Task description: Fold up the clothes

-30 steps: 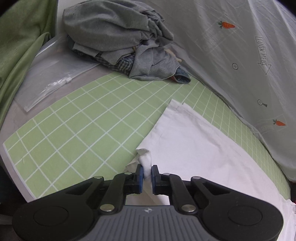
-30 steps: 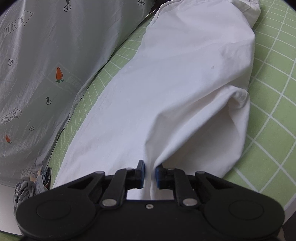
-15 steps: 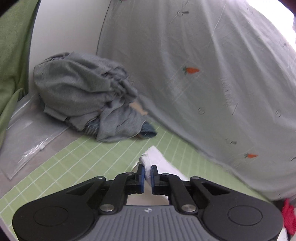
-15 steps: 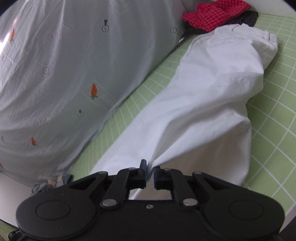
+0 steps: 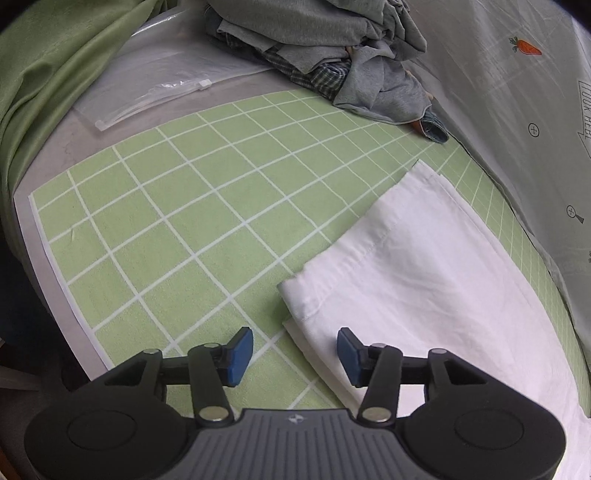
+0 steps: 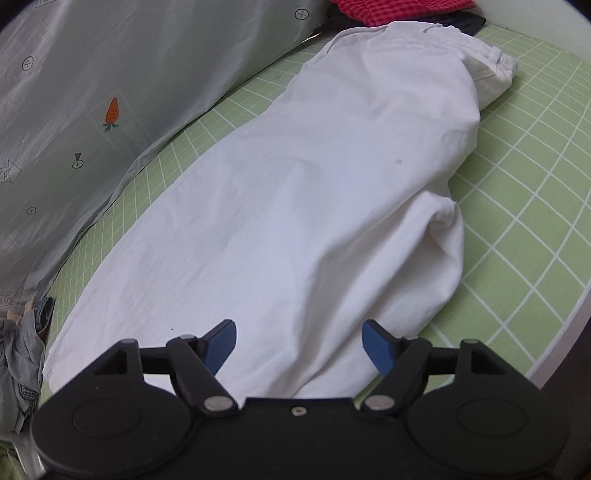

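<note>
Both grippers are now standing spread and empty, where a second ago each was pinching white cloth. The left gripper (image 5: 291,350) is hovering over the white garment's (image 5: 424,280) hem corner; the right gripper (image 6: 299,345) is hanging above its middle. The garment is lying long on the green grid mat (image 5: 177,221), doubled lengthwise, stretching toward 12 o'clock in the right wrist view, so this fold looks laid and released.

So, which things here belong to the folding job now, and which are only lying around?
In the job:
- white garment
- left gripper, open
- right gripper, open
- green grid mat

Lying about:
- heap of grey clothes
- clear zip bag
- red checked cloth
- carrot-print sheet
</note>
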### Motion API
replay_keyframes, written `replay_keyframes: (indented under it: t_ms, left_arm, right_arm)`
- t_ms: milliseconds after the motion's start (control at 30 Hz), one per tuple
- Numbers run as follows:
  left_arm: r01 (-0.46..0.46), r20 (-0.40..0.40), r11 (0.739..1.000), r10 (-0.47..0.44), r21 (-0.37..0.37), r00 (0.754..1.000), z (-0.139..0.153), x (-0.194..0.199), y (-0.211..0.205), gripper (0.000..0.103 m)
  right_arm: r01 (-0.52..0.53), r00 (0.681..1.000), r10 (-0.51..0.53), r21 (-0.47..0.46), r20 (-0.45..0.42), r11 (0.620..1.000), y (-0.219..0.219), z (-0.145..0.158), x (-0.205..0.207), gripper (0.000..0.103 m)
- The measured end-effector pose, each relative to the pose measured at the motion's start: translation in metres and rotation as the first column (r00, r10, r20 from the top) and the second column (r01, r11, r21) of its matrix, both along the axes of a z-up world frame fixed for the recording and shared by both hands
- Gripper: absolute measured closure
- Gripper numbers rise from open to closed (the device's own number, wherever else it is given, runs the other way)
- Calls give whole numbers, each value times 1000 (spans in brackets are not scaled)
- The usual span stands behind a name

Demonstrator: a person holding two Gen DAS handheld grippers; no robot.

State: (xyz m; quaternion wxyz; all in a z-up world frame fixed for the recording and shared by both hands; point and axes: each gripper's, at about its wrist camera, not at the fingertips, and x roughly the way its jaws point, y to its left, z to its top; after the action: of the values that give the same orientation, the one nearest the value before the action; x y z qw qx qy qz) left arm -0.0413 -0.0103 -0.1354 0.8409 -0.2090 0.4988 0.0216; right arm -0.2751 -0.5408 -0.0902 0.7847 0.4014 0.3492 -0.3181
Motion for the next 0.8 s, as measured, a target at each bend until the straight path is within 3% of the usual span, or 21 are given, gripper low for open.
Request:
replay_keyframes:
  t_ms: [233,433,533,567,667,800]
  left_arm:
    - [36,25,999,-36,-1,999,-1,3,-13,40]
    - [58,39,998,-57,-22,998,-3,6,-23,48]
    - [18,39,1000,-18,-13,999,-3,7,-24,62]
    - [10,34,1000,-9,-19,999,-4,8,-23,73]
    - [14,31,997,-11,-82,999,-7,14,-17,89]
    - [10,65,994,-3,-110,998,2,15,-19,95]
  right_arm:
    - [-30,999,30,-8,-31,1000,4,-2,5,25]
    - [-9,999,9,-3,-35,1000,2,-4,1,25]
    - [6,999,-5,11,-33,1000,0,-6,-4,25]
    - [11,999,-10,14,-31,1000,-1,-7,-6,25]
    - [25,999,-25,26,-25,999,-4,-9,-11,25]
    - [48,999,-47,47,-10,998,-16,-11,-17,25]
